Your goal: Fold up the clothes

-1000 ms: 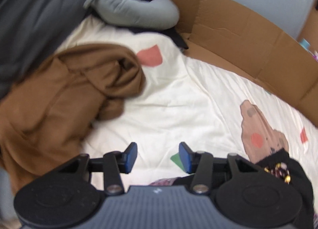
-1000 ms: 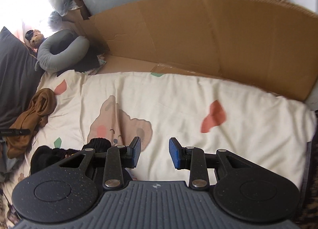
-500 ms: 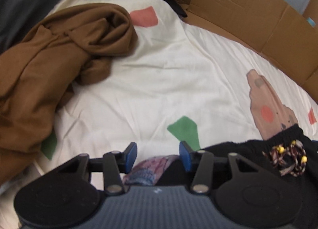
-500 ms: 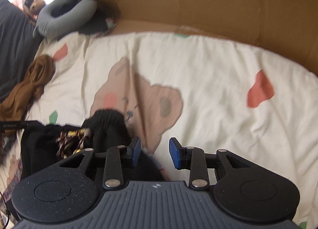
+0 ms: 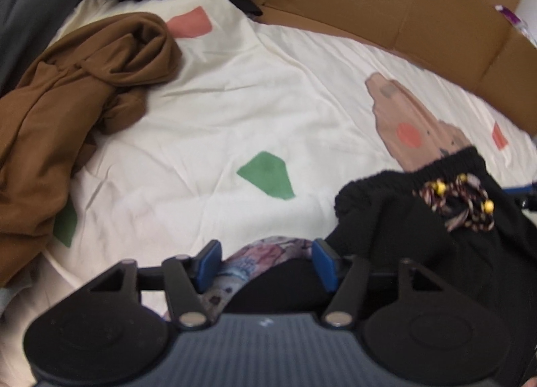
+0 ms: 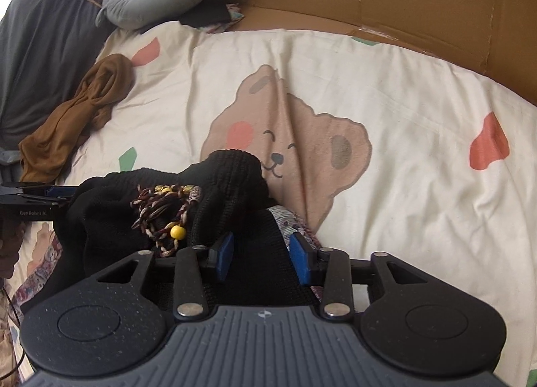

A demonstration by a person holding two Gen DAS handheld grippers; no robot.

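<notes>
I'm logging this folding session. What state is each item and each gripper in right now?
Black garment: bunched, unfolded, drawstring loose on top.
Brown garment: crumpled heap, untouched.
Left gripper: jaws opening over the black garment's edge, no grip.
Right gripper: jaws opening, black fabric between, not pinched.
Bedspread: spread out, wrinkled.

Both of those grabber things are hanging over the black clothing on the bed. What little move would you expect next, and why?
Probably both lower a bit further and close on the black garment. The jaws of the left gripper and right gripper are opening, black fabric lies between each pair, and the pads do not look pressed on it. It lies bunched on the bedsheet, so it needs lifting and spreading first.
</notes>
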